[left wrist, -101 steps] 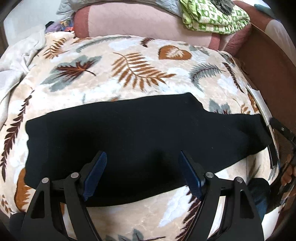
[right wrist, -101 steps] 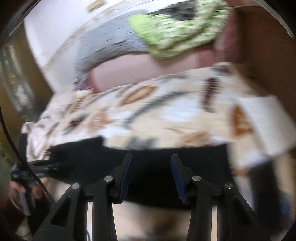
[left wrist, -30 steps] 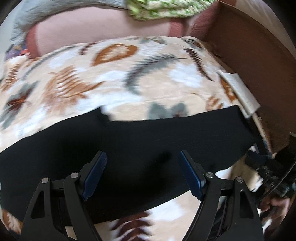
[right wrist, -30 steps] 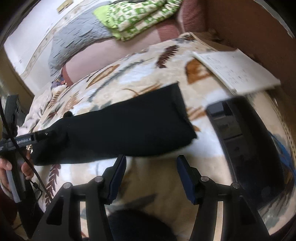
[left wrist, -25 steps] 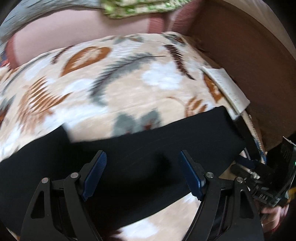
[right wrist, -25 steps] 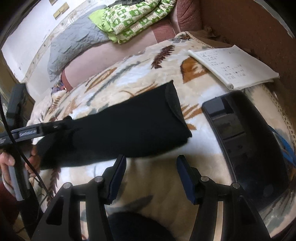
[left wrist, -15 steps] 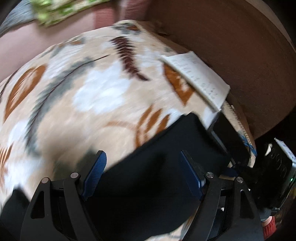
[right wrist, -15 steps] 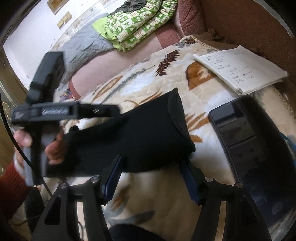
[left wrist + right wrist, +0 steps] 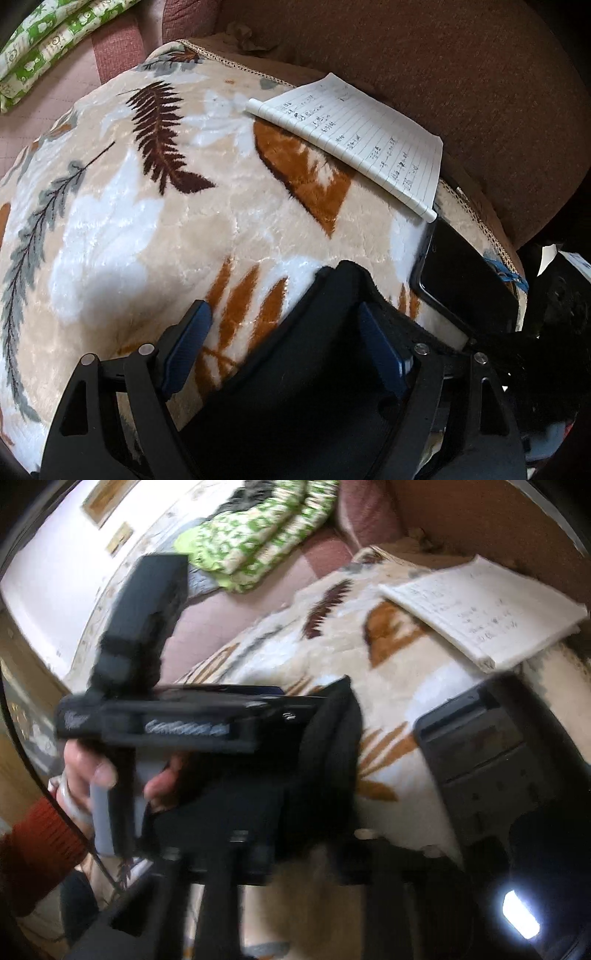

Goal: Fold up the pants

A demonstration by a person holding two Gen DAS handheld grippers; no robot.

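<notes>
On the plush cream blanket with brown and grey leaf prints (image 9: 155, 236), the folded black knit pants (image 9: 317, 350) lie with their rounded end toward a black phone-like slab (image 9: 465, 284) and a lined white notepad (image 9: 354, 136).

Your left gripper (image 9: 284, 339) hangs over that end with its blue-padded jaws spread wide, clamping nothing. The right pad sits over the cloth and the left pad over bare blanket.

Your right gripper (image 9: 255, 853) is blurred in its own view. Its jaws are closing at the near edge of the pants, but you cannot tell whether cloth is caught.

If you lift now on a partial pinch, only the top layer may rise and the fold will slide apart. Your two tools are crowded close, so a hasty swing could knock them together or sweep the slab or notepad off the blanket's edge.
</notes>
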